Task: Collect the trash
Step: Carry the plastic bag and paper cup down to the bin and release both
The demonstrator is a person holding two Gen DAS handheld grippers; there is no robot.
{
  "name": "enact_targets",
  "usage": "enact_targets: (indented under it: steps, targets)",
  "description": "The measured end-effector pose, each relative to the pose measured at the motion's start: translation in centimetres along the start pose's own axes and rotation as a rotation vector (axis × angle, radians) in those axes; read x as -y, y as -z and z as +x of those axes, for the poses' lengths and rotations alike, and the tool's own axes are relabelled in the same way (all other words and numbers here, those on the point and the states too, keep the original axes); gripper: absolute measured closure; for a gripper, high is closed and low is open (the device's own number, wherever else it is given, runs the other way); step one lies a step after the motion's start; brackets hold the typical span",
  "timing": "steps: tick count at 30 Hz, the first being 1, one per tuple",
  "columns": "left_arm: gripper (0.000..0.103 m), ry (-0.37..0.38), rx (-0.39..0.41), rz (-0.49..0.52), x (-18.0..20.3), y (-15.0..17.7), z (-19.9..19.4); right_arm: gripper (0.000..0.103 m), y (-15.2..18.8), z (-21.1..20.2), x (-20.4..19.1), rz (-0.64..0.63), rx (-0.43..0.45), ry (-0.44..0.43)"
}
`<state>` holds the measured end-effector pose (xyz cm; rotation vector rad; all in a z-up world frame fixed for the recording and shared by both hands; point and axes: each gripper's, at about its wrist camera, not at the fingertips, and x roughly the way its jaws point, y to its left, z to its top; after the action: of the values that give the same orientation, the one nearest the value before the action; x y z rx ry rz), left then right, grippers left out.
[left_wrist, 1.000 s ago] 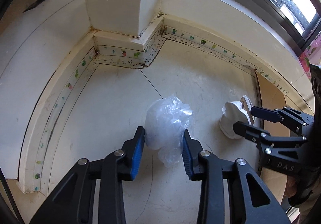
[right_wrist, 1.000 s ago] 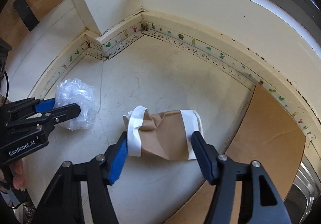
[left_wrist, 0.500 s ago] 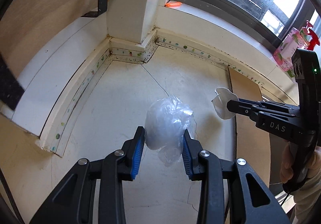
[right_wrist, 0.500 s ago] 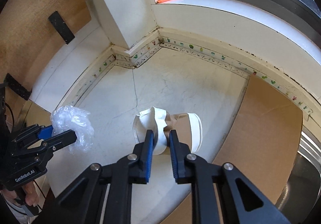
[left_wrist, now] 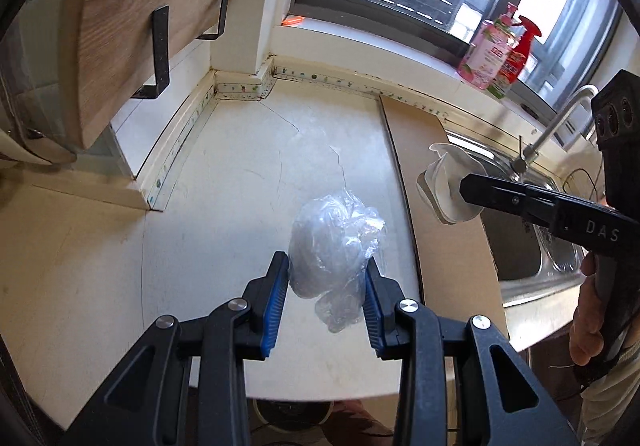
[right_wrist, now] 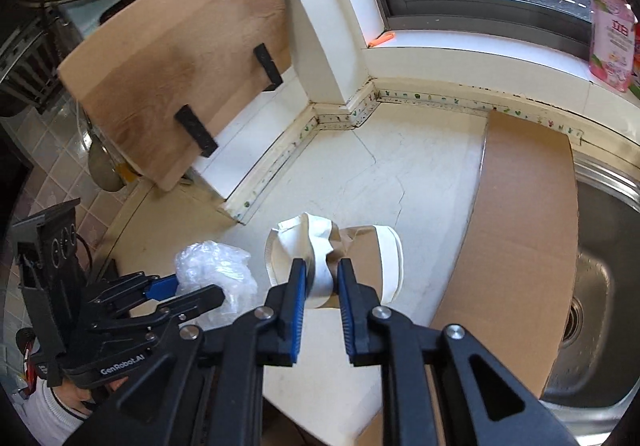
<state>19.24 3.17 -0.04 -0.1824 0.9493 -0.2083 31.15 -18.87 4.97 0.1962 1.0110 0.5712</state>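
Note:
My left gripper [left_wrist: 326, 278] is shut on a crumpled clear plastic bag [left_wrist: 334, 242] and holds it well above the white counter [left_wrist: 240, 182]. My right gripper [right_wrist: 323, 278] is shut on a crushed brown paper cup with white bands [right_wrist: 360, 250], also lifted off the counter. In the left wrist view the right gripper [left_wrist: 464, 186] shows at the right with the cup [left_wrist: 444, 186] at its tip. In the right wrist view the left gripper [right_wrist: 192, 290] shows at lower left with the bag [right_wrist: 216, 266].
A brown cardboard sheet [right_wrist: 520, 246] lies on the counter beside a steel sink [right_wrist: 600, 286] with a tap [left_wrist: 556, 126]. A wooden board [right_wrist: 180, 78] leans at the left. Pink bottles [left_wrist: 492, 50] and a small orange item [left_wrist: 292, 21] sit on the window sill.
Both grippers have risen and pulled back from the counter, carrying the bag and the cup. The right gripper, open around the cup a second ago, closed on it.

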Motion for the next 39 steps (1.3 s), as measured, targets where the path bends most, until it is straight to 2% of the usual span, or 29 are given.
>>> enact_targets:
  steps: [5, 11, 19, 25, 29, 39]
  targets:
    - [0.070, 0.039, -0.025, 0.047, 0.3, 5.2, -4.0, 0.087, 6.4, -4.2, -5.2, 0.047, 0.054, 0.016]
    - [0.070, 0.065, -0.044, 0.097, 0.8, 11.3, -7.5, 0.087, 13.3, -7.4, -9.4, 0.126, 0.081, 0.013]
    - [0.070, 0.027, -0.119, 0.099, 0.5, 18.6, -7.2, 0.087, 20.9, -7.1, -11.1, 0.238, 0.003, -0.021]
    - [0.070, 0.007, -0.215, 0.089, 0.3, 23.4, -3.1, 0.087, 26.6, -3.1, -8.3, 0.392, -0.079, -0.053]
    - [0.070, 0.028, -0.279, 0.051, -0.5, 26.5, 1.1, 0.087, 30.8, 0.9, -5.1, 0.497, -0.122, -0.050]
    - [0.069, 0.024, -0.395, -0.021, -3.8, 33.9, 14.8, 0.087, 40.5, 14.1, 4.4, 0.709, -0.219, -0.066]
